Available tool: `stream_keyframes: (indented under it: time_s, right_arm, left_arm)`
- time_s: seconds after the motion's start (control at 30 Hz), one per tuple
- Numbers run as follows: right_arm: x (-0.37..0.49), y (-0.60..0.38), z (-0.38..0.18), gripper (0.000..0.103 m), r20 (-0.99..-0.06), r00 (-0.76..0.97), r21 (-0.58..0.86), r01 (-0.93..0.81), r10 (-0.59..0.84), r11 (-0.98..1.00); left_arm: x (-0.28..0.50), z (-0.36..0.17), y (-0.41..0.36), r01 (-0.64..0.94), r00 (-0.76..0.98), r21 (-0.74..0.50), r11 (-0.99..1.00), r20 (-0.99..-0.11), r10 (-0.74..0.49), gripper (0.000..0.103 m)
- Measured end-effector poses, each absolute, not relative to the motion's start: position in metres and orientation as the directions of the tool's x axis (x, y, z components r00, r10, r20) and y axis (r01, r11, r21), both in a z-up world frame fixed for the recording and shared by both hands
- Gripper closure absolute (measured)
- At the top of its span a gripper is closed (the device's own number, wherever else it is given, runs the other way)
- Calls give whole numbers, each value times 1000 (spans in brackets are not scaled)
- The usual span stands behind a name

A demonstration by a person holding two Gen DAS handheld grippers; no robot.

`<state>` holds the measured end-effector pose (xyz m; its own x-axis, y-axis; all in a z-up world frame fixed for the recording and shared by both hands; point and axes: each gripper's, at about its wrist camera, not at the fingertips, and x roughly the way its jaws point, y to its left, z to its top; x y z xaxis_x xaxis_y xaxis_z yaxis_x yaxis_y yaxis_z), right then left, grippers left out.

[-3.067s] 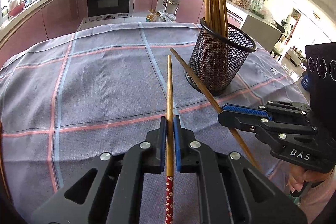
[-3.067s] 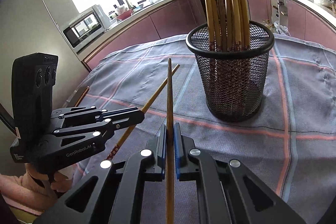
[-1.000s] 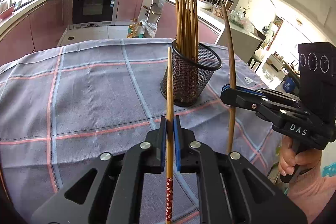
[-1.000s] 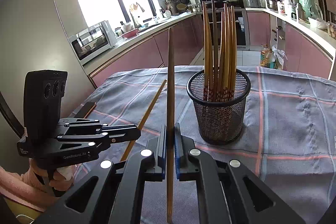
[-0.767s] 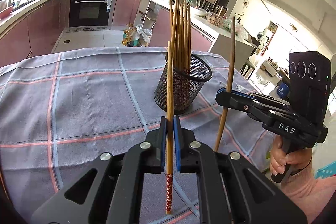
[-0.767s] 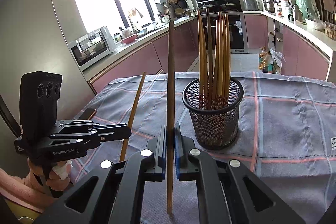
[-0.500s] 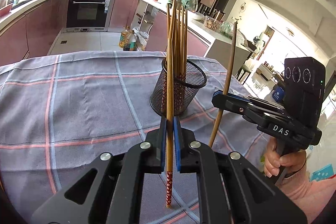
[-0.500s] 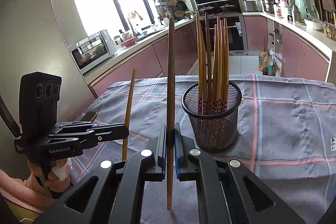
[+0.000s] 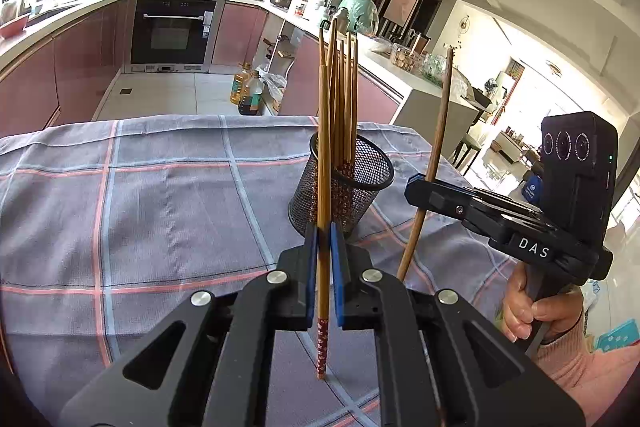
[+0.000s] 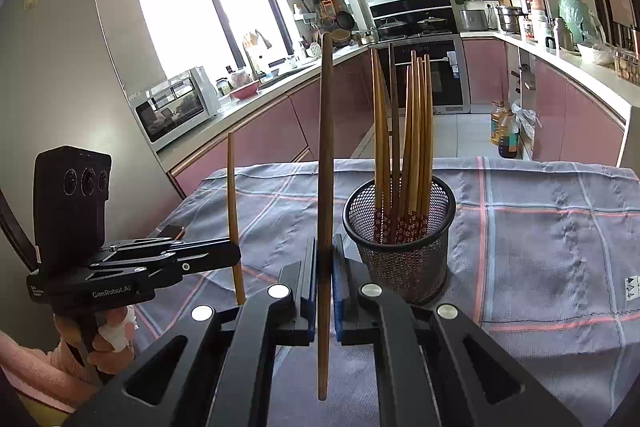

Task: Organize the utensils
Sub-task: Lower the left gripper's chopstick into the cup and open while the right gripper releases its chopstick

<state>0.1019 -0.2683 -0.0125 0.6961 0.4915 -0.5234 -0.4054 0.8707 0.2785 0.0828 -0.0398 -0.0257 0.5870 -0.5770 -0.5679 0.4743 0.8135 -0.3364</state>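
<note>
A black mesh holder (image 9: 340, 187) (image 10: 400, 239) stands on the checked tablecloth with several wooden chopsticks upright in it. My left gripper (image 9: 324, 239) is shut on a light wooden chopstick (image 9: 323, 155) with a red flowered end, held nearly upright above the cloth, just in front of the holder. My right gripper (image 10: 325, 255) is shut on a darker brown chopstick (image 10: 325, 155), also held upright, left of the holder. Each gripper shows in the other's view: the right one (image 9: 420, 185), the left one (image 10: 234, 253).
The grey cloth with pink and blue lines (image 9: 160, 195) covers the table. Its edges drop off at the far side and at the right. Kitchen counters, an oven (image 9: 168, 35) and a microwave (image 10: 176, 107) stand beyond.
Both grippers have lifted and tipped their chopsticks from near level to nearly upright, and drawn back a little from the holder. Both stay shut.
</note>
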Motion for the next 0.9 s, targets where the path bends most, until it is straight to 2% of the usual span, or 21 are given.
stream_keyframes:
  time_s: [0.33,0.73,0.8,0.9]
  right_arm:
    - [111,-271,13,97,-484,741,237,-401,465,885]
    - [146,-281,76,97,-340,856,153,-358,389,921]
    - [161,-281,70,97,-367,853,150,-340,371,928]
    - [183,-277,47,97,-460,804,166,-337,376,927]
  left_arm:
    - [88,5,-42,505,616,-349,790,-495,-613,96]
    - [121,82,-60,549,688,-351,758,-325,-649,96]
    - [131,82,-67,543,692,-345,766,-334,-640,96]
    - [146,68,-80,523,684,-320,790,-396,-613,96]
